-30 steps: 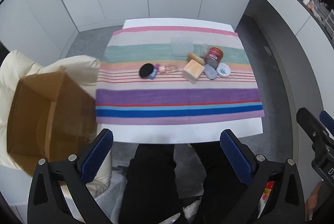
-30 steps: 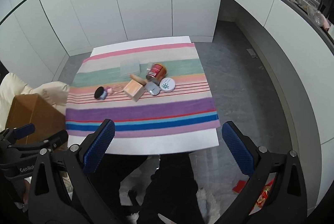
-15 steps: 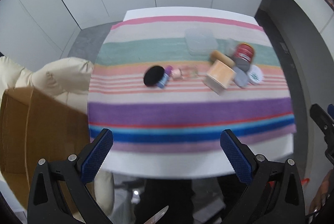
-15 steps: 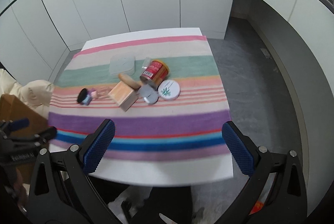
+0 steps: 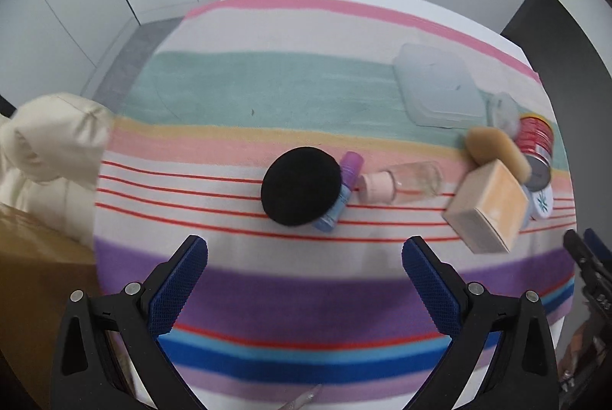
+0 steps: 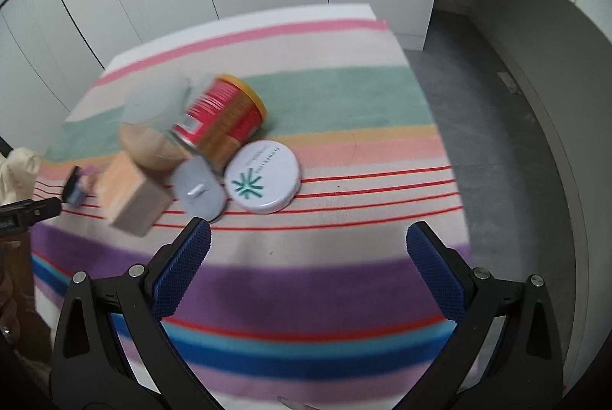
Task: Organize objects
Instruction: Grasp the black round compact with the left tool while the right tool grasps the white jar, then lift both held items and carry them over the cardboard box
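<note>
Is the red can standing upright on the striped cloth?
No. In the right wrist view the red can lies tipped on its side on the striped cloth, its yellow-rimmed end facing up and away.

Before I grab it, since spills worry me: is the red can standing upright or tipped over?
Tipped over. The red can lies on its side on the striped cloth, yellow rim facing sideways, leaning among the other items.

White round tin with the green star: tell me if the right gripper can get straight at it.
Probably yes. The right gripper is open, and only bare striped cloth lies before the white round tin.
</note>
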`<state>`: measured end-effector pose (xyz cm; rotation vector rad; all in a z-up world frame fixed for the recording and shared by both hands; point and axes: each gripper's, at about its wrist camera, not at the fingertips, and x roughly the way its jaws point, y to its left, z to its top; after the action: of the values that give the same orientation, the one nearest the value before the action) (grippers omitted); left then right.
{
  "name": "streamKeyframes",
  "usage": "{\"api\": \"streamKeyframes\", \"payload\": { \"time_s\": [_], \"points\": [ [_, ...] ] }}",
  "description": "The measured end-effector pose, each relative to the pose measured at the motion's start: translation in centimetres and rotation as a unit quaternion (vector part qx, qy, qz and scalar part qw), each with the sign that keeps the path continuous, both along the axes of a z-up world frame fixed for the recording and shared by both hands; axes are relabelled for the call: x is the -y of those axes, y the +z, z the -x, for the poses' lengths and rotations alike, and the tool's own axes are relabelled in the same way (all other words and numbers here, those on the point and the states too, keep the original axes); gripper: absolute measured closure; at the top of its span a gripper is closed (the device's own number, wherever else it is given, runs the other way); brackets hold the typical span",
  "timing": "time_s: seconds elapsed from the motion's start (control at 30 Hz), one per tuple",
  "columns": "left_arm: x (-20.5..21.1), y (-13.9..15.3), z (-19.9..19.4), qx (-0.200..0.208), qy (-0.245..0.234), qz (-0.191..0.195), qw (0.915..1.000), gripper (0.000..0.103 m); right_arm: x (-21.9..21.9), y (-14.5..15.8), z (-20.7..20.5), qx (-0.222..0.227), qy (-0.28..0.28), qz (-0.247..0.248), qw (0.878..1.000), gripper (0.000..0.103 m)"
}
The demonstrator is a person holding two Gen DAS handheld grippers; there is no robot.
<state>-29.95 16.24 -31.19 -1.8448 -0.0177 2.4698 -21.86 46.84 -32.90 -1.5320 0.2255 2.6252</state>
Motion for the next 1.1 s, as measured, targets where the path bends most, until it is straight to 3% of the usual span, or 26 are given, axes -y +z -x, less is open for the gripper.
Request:
{"api": "streamKeyframes", "payload": {
  "time_s": [0.1,0.2,0.27,0.43,0.47,0.5,0.53,0.63,0.7,0.8,0.87,1.1],
  "points": [
    [0.2,-1.3,0.8,0.005,-0.003,-0.004,1.0000,0.001,1.1,-1.3,1.4,-0.008,0.009,-0.028,1.000,0.001],
    [0.3,-2.2,1.5,0.006,-0.006,-0.009,0.9999,0.001,1.6,-2.5,3.0,-0.008,0.008,-0.025,1.000,0.013],
    [0.3,-2.7,1.8,0.006,-0.006,-0.012,0.9999,0.001,1.9,-3.0,4.0,-0.009,0.008,-0.015,1.000,0.014],
    [0.3,-3.5,2.9,0.007,-0.009,-0.012,0.9999,0.001,3.8,-3.6,4.5,-0.012,0.029,-0.045,0.998,0.019],
    [0.2,-3.6,3.2,0.007,-0.009,-0.013,0.9998,0.001,3.7,-3.7,4.7,-0.012,0.029,-0.044,0.999,0.021],
    [0.2,-3.8,3.4,0.006,-0.010,-0.013,0.9998,0.001,3.7,-3.6,4.6,-0.015,0.030,-0.045,0.998,0.032],
    [0.0,-3.8,3.8,0.002,-0.011,-0.011,0.9999,0.004,3.7,-3.4,4.6,-0.019,0.032,-0.047,0.998,0.043],
    [-0.4,-3.9,4.4,-0.002,-0.013,-0.003,0.9999,0.009,3.5,-3.3,4.6,-0.020,0.032,-0.048,0.998,0.043],
    [-0.7,-3.7,4.5,-0.013,-0.013,0.000,0.9998,0.018,3.5,-3.2,4.6,-0.021,0.031,-0.049,0.998,0.043],
    [-0.9,-3.4,4.4,-0.027,-0.014,0.003,0.9995,0.036,3.4,-3.1,4.6,-0.019,0.031,-0.048,0.998,0.043],
    [-0.8,-3.2,4.1,-0.032,-0.013,0.004,0.9994,0.057,3.3,-3.1,4.6,-0.017,0.031,-0.047,0.998,0.043],
    [1.1,-2.7,3.9,-0.013,0.011,-0.032,0.9993,0.059,3.2,-3.1,4.5,-0.013,0.031,-0.044,0.998,0.043]
  ]
}}
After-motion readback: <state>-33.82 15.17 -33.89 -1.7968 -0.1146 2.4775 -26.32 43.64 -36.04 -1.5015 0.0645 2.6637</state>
